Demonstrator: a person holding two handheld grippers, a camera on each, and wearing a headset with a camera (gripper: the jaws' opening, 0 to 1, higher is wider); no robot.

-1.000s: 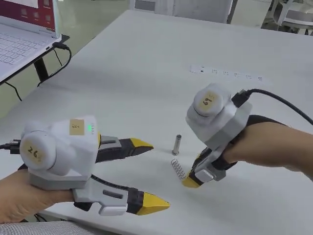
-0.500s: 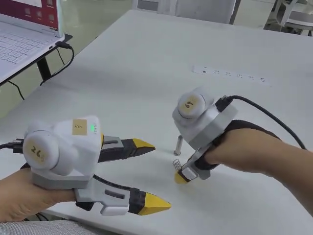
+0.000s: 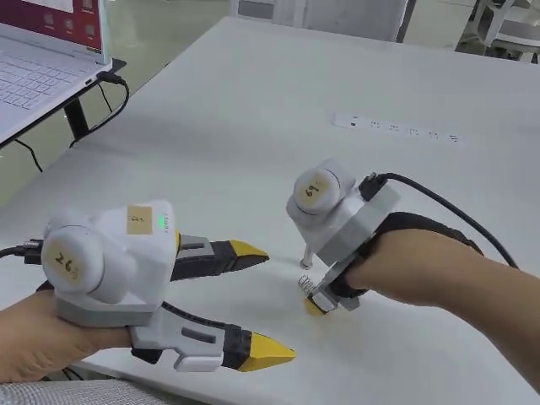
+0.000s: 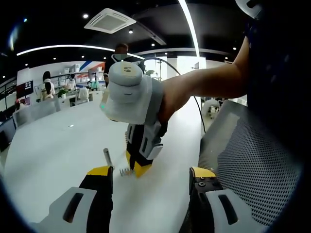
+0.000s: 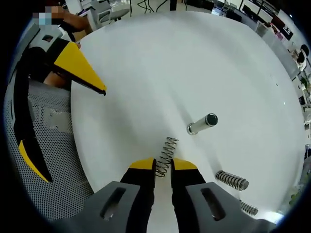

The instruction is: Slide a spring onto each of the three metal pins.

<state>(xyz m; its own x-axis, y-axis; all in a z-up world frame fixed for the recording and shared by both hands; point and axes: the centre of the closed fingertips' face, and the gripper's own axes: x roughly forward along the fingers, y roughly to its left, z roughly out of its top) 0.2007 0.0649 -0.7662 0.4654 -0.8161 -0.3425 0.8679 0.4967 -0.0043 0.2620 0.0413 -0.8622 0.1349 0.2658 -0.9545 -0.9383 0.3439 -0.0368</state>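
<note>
The right gripper (image 5: 164, 164) is pinching a spring (image 5: 167, 148) beside the pin (image 5: 202, 123). The left gripper (image 3: 268, 300) is hovering, jaws apart, at the table's (image 3: 253, 126) near edge.

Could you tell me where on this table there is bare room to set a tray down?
The broad bare stretch of table between the laptop and the power strip is free. It is crowded near the front: the right gripper, shut on a spring, beside the pin, with the open left gripper close by.
</note>
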